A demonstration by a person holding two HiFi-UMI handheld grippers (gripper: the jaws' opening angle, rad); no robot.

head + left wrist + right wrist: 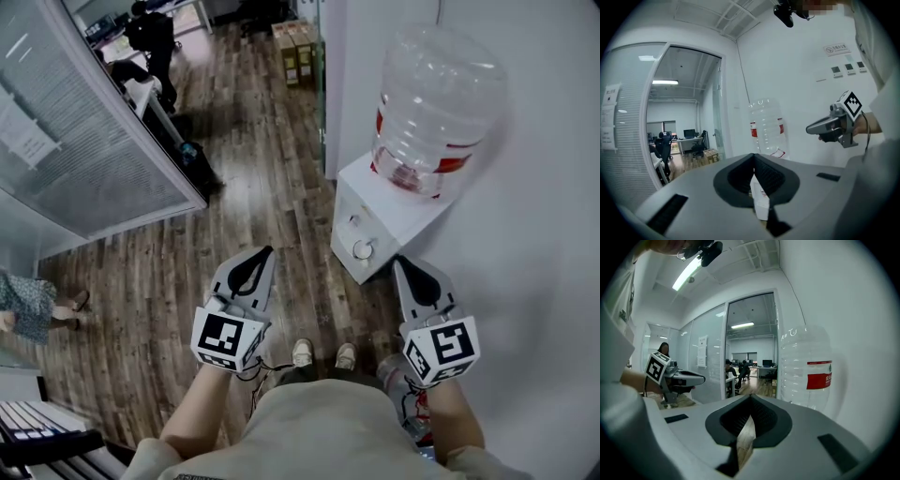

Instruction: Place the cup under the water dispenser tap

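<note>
The white water dispenser (375, 220) stands against the wall with a large clear bottle (436, 103) on top and a round tap (363, 249) on its front. The bottle also shows in the left gripper view (766, 126) and in the right gripper view (808, 371). Both grippers are held up side by side, pointing toward the dispenser. My left gripper (266, 253) (753, 159) is shut with nothing in it. My right gripper (397, 262) (750, 401) is shut and empty too, just below the dispenser's front. I see no cup in any view.
A glass partition (84, 159) runs along the left over the wooden floor (253, 169). Cardboard boxes (295, 47) and a standing person (155, 37) are at the far end. Another person's feet (66, 305) are at the left edge. My shoes (323, 354) are below the grippers.
</note>
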